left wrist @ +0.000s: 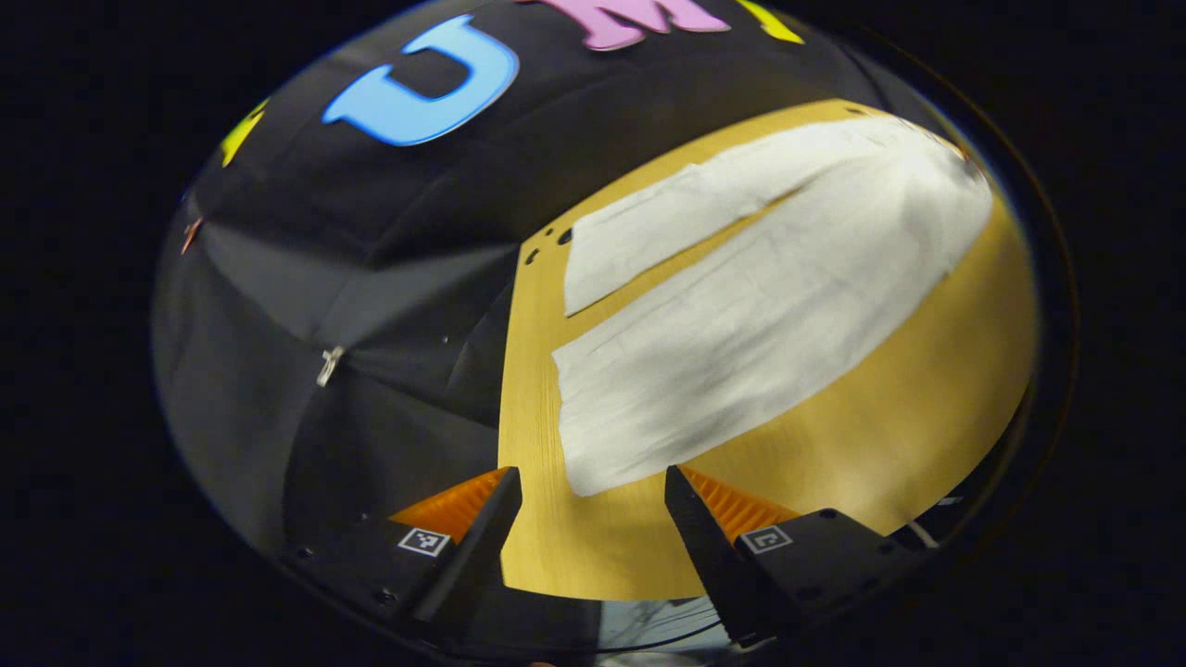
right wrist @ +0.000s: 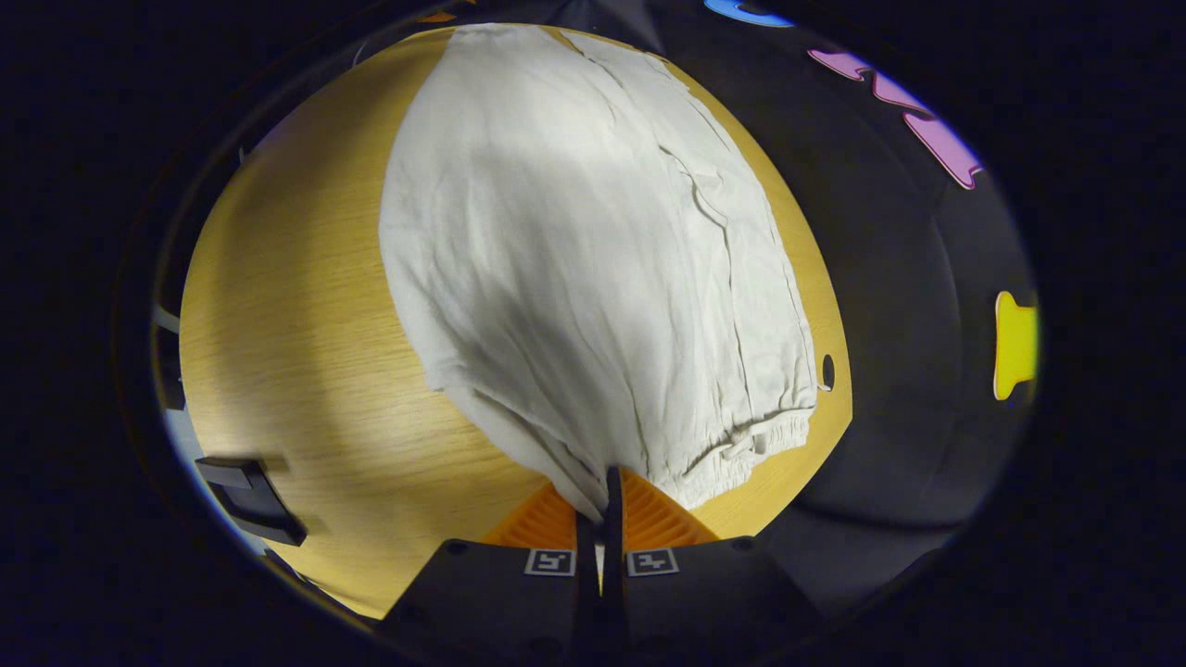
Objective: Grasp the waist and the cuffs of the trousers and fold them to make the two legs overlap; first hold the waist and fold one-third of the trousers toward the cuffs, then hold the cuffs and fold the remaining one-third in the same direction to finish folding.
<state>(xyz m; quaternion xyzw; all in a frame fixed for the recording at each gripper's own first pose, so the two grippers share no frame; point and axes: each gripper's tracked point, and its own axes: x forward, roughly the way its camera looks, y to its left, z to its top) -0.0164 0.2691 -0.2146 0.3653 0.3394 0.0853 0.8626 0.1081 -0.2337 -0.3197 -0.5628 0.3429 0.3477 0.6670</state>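
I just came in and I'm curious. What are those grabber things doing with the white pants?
A person is folding white trousers on a wooden table. The right gripper has its fingers shut on the waist end. The left gripper hangs open above the table near one cuff, gripping nothing. The two legs lie apart, not yet overlapped.

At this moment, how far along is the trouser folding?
Done: nothing folded; the trousers lie flat on the table, legs apart. In hand: the right gripper is pinched on the waist edge, while the left gripper is open short of the nearer cuff. Left: overlapping the legs and both one-third folds.
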